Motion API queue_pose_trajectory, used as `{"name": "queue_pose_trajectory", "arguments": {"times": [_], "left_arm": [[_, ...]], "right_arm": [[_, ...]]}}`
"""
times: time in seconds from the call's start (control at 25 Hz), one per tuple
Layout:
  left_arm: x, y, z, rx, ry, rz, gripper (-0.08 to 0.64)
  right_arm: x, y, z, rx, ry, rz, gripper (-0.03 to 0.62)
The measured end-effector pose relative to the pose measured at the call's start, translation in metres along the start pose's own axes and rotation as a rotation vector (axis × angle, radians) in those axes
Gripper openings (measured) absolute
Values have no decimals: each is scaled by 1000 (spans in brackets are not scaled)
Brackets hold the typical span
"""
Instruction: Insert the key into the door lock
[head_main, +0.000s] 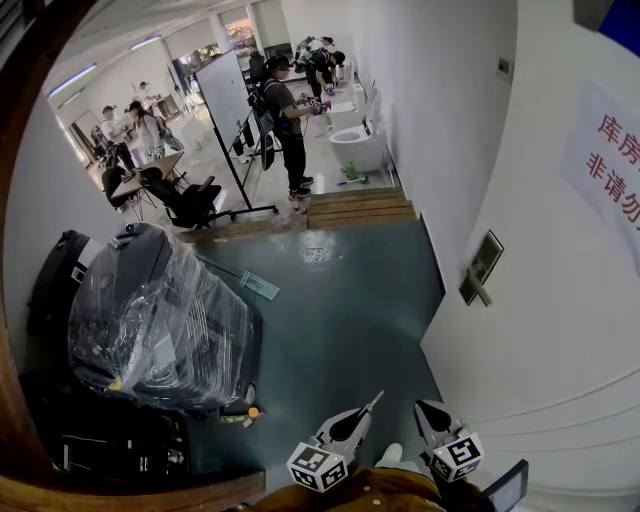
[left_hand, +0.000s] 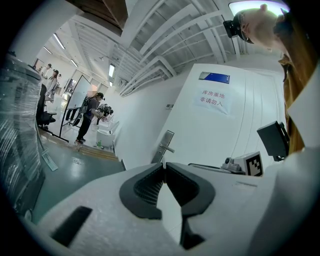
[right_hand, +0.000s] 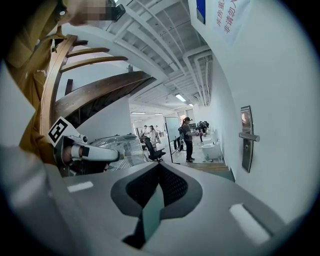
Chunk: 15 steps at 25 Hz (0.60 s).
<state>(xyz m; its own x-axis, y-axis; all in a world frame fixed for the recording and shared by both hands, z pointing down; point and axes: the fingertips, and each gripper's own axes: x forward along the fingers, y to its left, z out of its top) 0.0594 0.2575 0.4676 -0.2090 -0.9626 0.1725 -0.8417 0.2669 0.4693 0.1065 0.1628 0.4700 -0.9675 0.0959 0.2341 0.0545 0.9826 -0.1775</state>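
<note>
The metal lock plate with its lever handle (head_main: 480, 268) sits on the white door (head_main: 560, 330) to my right; it also shows as the lock plate (left_hand: 164, 146) and lock plate (right_hand: 246, 137). My left gripper (head_main: 365, 410) is low in the head view, shut on a thin silver key (head_main: 376, 399) that sticks forward past its tips. In its own view the left gripper (left_hand: 163, 164) points toward the lock plate from well short of it. My right gripper (head_main: 426, 410) stands beside the left one, nearer the door. The right gripper (right_hand: 159, 165) has its jaws together with nothing between them.
A plastic-wrapped machine (head_main: 160, 320) stands at the left on the green floor (head_main: 350, 320). Wooden steps (head_main: 360, 208) lie ahead, with a whiteboard (head_main: 225, 100), a toilet (head_main: 360, 145) and several people beyond. A sign with red characters (head_main: 610, 160) hangs on the door.
</note>
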Motion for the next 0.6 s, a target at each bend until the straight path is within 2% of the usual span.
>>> {"name": "queue_pose_trajectory", "arguments": {"times": [0.2,0.6], "left_arm": [[-1,-7,-4,-7,5,-2,23],[21,-12,-8,-2,-1,13,23]], "right_arm": [[-11,-1,3,68,-47,12,8],[-26,-40,-1,84,-81,-24,8]]}}
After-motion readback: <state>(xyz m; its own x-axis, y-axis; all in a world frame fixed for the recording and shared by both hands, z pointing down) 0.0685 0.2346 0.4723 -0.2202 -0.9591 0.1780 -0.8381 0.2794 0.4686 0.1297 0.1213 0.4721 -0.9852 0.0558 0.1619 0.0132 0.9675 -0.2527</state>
